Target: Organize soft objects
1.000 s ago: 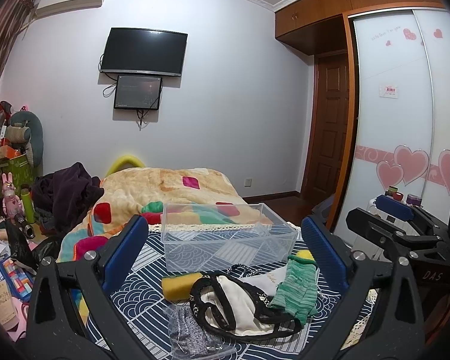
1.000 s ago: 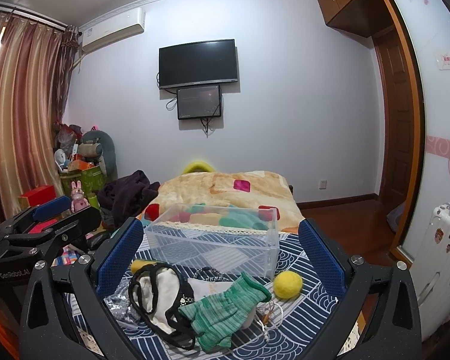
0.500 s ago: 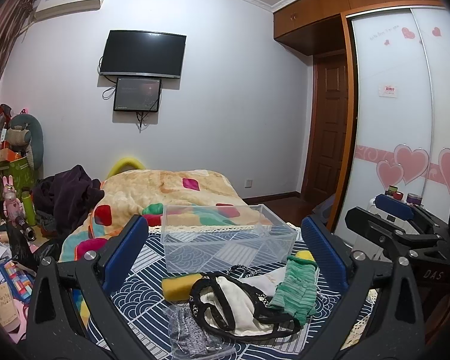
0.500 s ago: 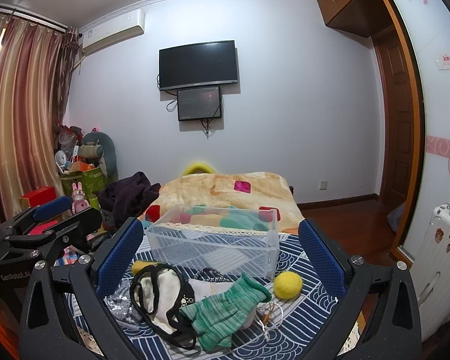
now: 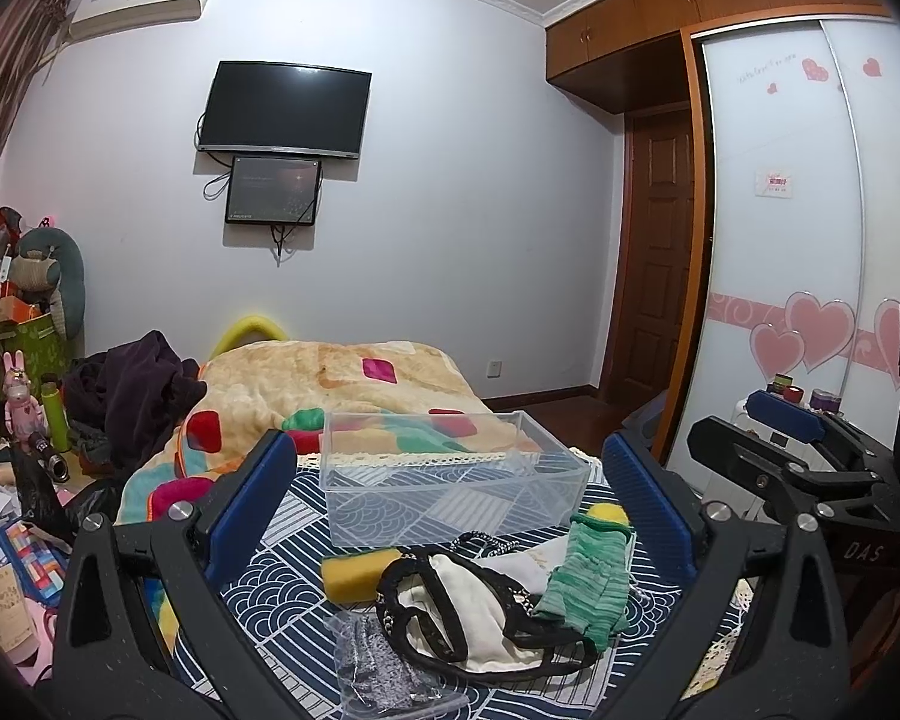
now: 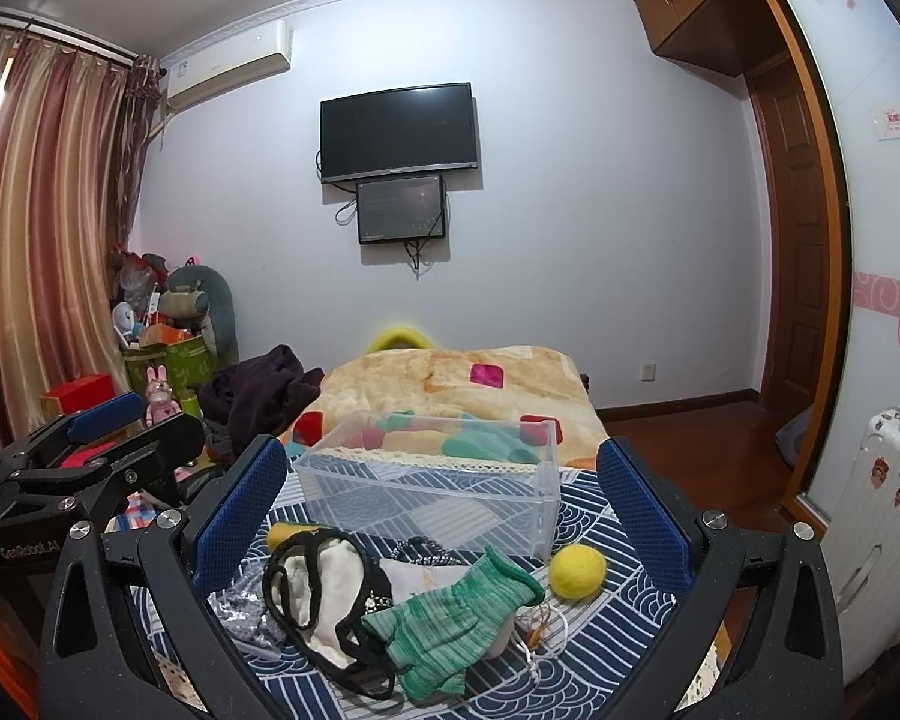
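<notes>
A pile of soft things lies on the blue patterned cloth (image 5: 294, 516): a green knit glove (image 5: 582, 582) (image 6: 450, 624), a white cloth with black trim (image 5: 450, 606) (image 6: 324, 594), a yellow sponge (image 5: 354, 576), a yellow ball (image 6: 577, 570) and a clear bag of grey fabric (image 5: 384, 672). An empty clear plastic box (image 5: 450, 480) (image 6: 432, 480) stands behind the pile. My left gripper (image 5: 450, 504) and right gripper (image 6: 438, 510) are both open, empty, and held before the pile.
A bed with a patchwork blanket (image 5: 342, 384) lies beyond the box. Dark clothes (image 5: 132, 390) and clutter are heaped at the left. A white suitcase (image 6: 876, 528) stands at the right by the wardrobe. The right gripper shows in the left wrist view (image 5: 798, 456).
Both views have shifted very slightly; the objects and both open grippers stay as they were.
</notes>
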The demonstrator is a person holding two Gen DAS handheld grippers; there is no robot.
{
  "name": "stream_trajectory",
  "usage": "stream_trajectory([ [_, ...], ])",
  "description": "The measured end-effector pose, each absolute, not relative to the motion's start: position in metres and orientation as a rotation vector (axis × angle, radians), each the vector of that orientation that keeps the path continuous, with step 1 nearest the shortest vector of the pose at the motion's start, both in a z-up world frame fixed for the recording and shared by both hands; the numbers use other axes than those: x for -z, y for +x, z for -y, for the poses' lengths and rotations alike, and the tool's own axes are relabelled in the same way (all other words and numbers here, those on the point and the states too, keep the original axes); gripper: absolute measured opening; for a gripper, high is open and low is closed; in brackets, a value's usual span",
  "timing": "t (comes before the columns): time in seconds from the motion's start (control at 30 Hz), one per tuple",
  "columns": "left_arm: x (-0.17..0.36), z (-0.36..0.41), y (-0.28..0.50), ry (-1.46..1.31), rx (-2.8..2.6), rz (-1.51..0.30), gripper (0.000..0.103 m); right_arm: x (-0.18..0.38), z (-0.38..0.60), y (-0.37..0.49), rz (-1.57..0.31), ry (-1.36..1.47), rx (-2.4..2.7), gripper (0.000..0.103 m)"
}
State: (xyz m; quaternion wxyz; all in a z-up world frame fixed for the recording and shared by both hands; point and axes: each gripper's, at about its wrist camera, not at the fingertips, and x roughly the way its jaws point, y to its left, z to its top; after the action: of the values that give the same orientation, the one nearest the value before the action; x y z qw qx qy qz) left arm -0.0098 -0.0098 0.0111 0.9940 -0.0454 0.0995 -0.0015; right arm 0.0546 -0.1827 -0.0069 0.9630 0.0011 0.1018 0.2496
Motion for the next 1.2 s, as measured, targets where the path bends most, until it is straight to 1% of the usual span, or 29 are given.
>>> stream_trajectory([
  [0.53, -0.008, 0.009, -0.007, -0.106, 0.019, -0.218, 0.103, 0.009, 0.182, 0.055, -0.213, 0.011, -0.534, 0.103],
  [0.73, 0.011, 0.001, 0.005, -0.129, 0.010, -0.300, 0.103, 0.022, 0.182, 0.066, -0.277, 0.006, -0.555, 0.103],
  [1.0, 0.062, -0.019, 0.027, -0.162, -0.053, -0.500, 0.103, 0.063, 0.176, 0.086, -0.449, -0.028, -0.542, 0.103],
  [1.03, 0.068, -0.023, 0.029, -0.168, -0.057, -0.517, 0.102, 0.067, 0.178, 0.090, -0.473, -0.022, -0.540, 0.103],
  [1.1, 0.079, -0.027, 0.032, -0.188, -0.059, -0.555, 0.096, 0.075, 0.180, 0.098, -0.523, 0.002, -0.542, 0.103],
  [1.17, 0.089, -0.030, 0.036, -0.200, -0.061, -0.594, 0.085, 0.082, 0.183, 0.103, -0.562, 0.022, -0.544, 0.102],
  [1.2, 0.092, -0.032, 0.037, -0.205, -0.072, -0.605, 0.083, 0.085, 0.185, 0.105, -0.577, 0.032, -0.542, 0.101],
])
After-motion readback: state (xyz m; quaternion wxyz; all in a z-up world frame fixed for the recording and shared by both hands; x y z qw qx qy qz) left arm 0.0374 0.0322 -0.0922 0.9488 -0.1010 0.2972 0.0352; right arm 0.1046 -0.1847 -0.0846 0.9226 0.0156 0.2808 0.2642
